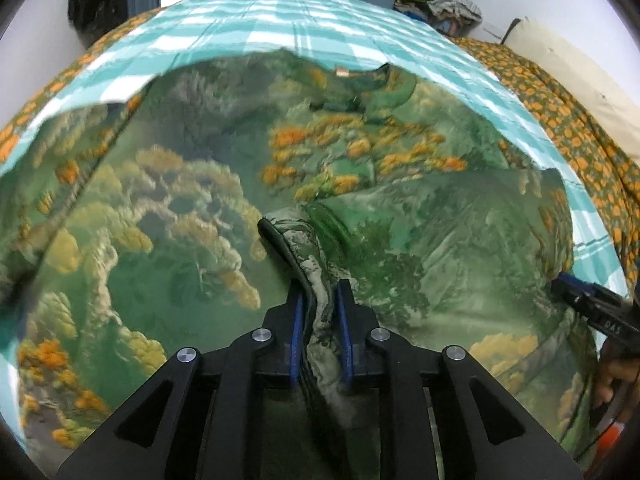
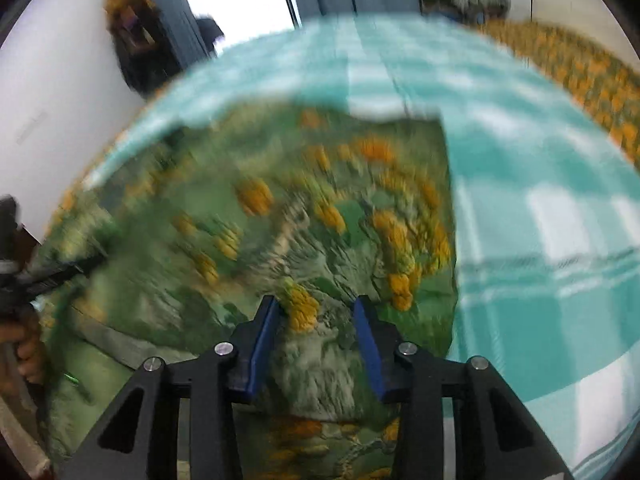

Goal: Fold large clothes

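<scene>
Pinching a bunched hem of the green, orange-flowered printed garment (image 1: 224, 208) with left gripper (image 1: 320, 300), right gripper (image 2: 316, 320) spread apart; spread mid teal checked bedsheet (image 1: 280, 20), best kept taut.

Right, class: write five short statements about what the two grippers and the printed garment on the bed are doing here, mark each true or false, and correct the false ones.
1. The left gripper is clamped on a bunched fold of the green printed garment. True.
2. The right gripper is shut tight on the cloth. False: its jaws stand apart, with fabric between them.
3. The garment lies on a teal checked sheet. True.
4. The garment is plain white. False: it is green with orange and cream print.
5. A pile of clothes sits at the far end of the bed. True.
</scene>
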`<action>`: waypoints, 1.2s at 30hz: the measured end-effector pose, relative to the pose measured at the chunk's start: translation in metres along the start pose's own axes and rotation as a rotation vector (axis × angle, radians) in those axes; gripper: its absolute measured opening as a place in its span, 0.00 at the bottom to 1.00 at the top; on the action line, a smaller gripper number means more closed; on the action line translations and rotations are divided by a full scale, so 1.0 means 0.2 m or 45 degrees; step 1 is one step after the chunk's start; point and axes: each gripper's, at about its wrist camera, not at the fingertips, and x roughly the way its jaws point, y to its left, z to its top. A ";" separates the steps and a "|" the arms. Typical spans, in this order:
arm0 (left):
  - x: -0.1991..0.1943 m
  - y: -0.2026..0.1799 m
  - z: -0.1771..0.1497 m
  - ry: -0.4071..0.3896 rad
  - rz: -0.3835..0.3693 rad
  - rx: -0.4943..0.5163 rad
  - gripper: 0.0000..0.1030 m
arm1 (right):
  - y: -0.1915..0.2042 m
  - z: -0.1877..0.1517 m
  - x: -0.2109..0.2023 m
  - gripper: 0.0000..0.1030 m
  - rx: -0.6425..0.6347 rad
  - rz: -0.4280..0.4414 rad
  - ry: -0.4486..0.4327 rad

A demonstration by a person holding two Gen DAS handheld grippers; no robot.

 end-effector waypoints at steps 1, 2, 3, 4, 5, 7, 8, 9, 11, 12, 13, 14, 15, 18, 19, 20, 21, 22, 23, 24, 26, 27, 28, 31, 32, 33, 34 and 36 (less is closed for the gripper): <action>0.01 0.00 -0.01 -0.008 -0.004 0.003 0.15 | 0.00 -0.01 0.00 0.37 -0.001 0.000 -0.014; 0.02 0.00 -0.03 -0.021 -0.003 0.011 0.16 | 0.01 -0.01 0.00 0.37 -0.009 -0.005 -0.008; 0.02 0.00 -0.04 -0.031 0.002 0.020 0.16 | 0.01 0.00 0.01 0.37 -0.016 -0.008 0.004; 0.02 0.00 -0.04 -0.038 0.007 0.027 0.16 | 0.01 0.02 0.01 0.37 -0.026 -0.009 0.022; 0.03 -0.01 -0.05 -0.048 0.014 0.036 0.16 | 0.01 0.04 0.02 0.37 -0.041 -0.011 0.045; 0.03 -0.02 -0.06 -0.063 0.022 0.046 0.16 | 0.04 0.08 0.01 0.37 -0.084 -0.017 0.101; 0.03 -0.02 -0.06 -0.068 0.022 0.047 0.16 | 0.04 0.11 0.01 0.38 -0.105 -0.016 0.134; 0.03 -0.01 -0.06 -0.071 0.016 0.043 0.16 | 0.05 0.16 0.02 0.38 -0.124 -0.012 0.154; 0.03 -0.01 -0.06 -0.076 0.007 0.034 0.16 | 0.05 0.27 0.01 0.38 -0.157 -0.023 0.124; 0.03 -0.01 -0.06 -0.080 0.005 0.033 0.16 | 0.06 0.31 0.00 0.38 -0.165 -0.050 0.100; 0.03 0.00 -0.07 -0.083 0.006 0.032 0.16 | 0.05 0.38 0.01 0.38 -0.158 -0.084 0.073; 0.03 -0.01 -0.07 -0.086 0.008 0.033 0.16 | 0.04 0.42 0.02 0.38 -0.142 -0.092 0.058; 0.03 -0.01 -0.07 -0.089 0.010 0.035 0.16 | 0.02 0.48 0.04 0.38 -0.111 -0.094 0.041; 0.03 -0.01 -0.07 -0.091 0.008 0.033 0.16 | -0.02 0.58 0.15 0.38 -0.040 -0.139 0.024; 0.03 0.00 -0.07 -0.092 0.007 0.031 0.16 | -0.04 0.60 0.19 0.38 -0.001 -0.140 0.026; 0.03 0.00 -0.07 -0.092 0.005 0.029 0.16 | -0.08 0.60 0.25 0.38 0.058 -0.121 0.043; 0.03 0.00 -0.08 -0.093 0.003 0.028 0.16 | -0.09 0.60 0.29 0.38 0.096 -0.104 0.064; 0.03 0.00 -0.08 -0.095 0.002 0.026 0.16 | -0.11 0.58 0.32 0.37 0.127 -0.089 0.079; 0.03 0.01 -0.08 -0.096 0.001 0.025 0.16 | -0.11 0.57 0.33 0.37 0.135 -0.083 0.070; 0.03 0.01 -0.09 -0.097 0.002 0.024 0.16 | -0.11 0.55 0.33 0.37 0.127 -0.084 0.056; 0.03 0.01 -0.09 -0.098 0.001 0.024 0.16 | -0.10 0.52 0.31 0.38 0.115 -0.077 0.049; 0.03 0.01 -0.09 -0.097 0.001 0.023 0.16 | -0.10 0.51 0.29 0.38 0.115 -0.071 0.049; 0.03 0.01 -0.09 -0.097 0.002 0.024 0.16 | -0.10 0.49 0.27 0.38 0.117 -0.058 0.047; 0.02 0.01 -0.09 -0.097 0.006 0.026 0.16 | -0.09 0.38 0.17 0.39 0.107 -0.025 0.034; 0.03 0.01 -0.09 -0.096 0.008 0.027 0.16 | -0.09 0.33 0.13 0.39 0.097 -0.013 0.031; 0.03 0.01 -0.09 -0.095 0.011 0.029 0.16 | -0.09 0.29 0.09 0.39 0.088 -0.012 0.026; 0.02 0.01 -0.09 -0.095 0.014 0.031 0.17 | -0.08 0.26 0.06 0.39 0.074 -0.014 0.021; 0.02 0.00 -0.08 -0.092 0.021 0.035 0.17 | -0.05 0.14 -0.03 0.39 0.019 -0.025 0.005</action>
